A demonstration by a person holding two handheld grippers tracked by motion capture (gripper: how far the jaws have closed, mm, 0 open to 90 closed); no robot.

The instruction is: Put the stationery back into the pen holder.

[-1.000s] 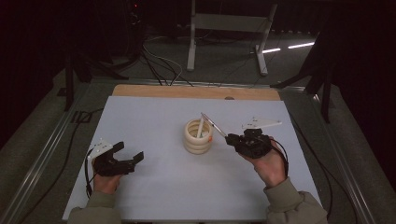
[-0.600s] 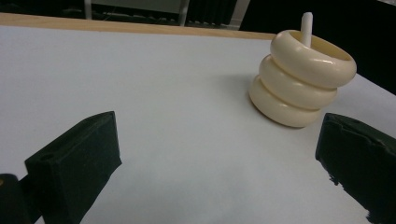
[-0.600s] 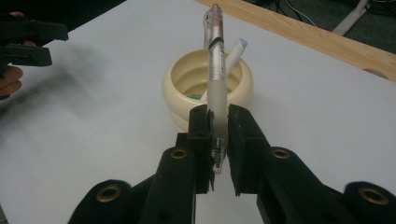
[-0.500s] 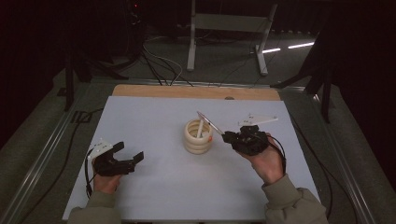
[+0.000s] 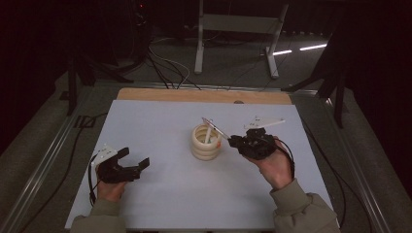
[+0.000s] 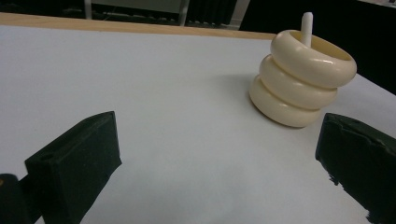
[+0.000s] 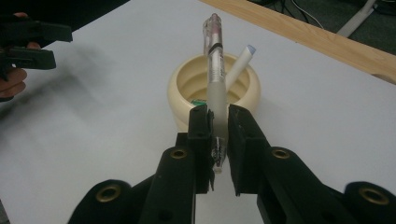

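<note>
Writing: no brand or lettering can be read on any item; the pen's clear barrel carries a dark band and reddish marks near its far end, too blurred to read, perhaps print
Pen: the pen (image 7: 215,79) runs up the middle of the right gripper view, its frosted grip section clamped between the two black jaws at lower centre; its far end reaches over the cup's mouth in the upper middle of the frame; in the high view the pen (image 5: 216,127) slants from the gripper toward the upper left, above the cup's rim
Right gripper: the right gripper (image 7: 217,126) has its jaws pressed tight on the pen's barrel, one pad on each side; in the high view it (image 5: 232,141) sits right of centre, just beside the cup
Cup: the ribbed cream cup (image 5: 206,142) stands upright near the middle of the white table (image 5: 160,121); a white stick (image 7: 238,65) leans inside it, and something green lies at its bottom
Left gripper: the left gripper (image 5: 135,161) rests at lower left of the high view, well apart from the cup; its jaws stand wide apart with nothing between them; in the left gripper view the cup (image 6: 301,79) is at upper right
</note>
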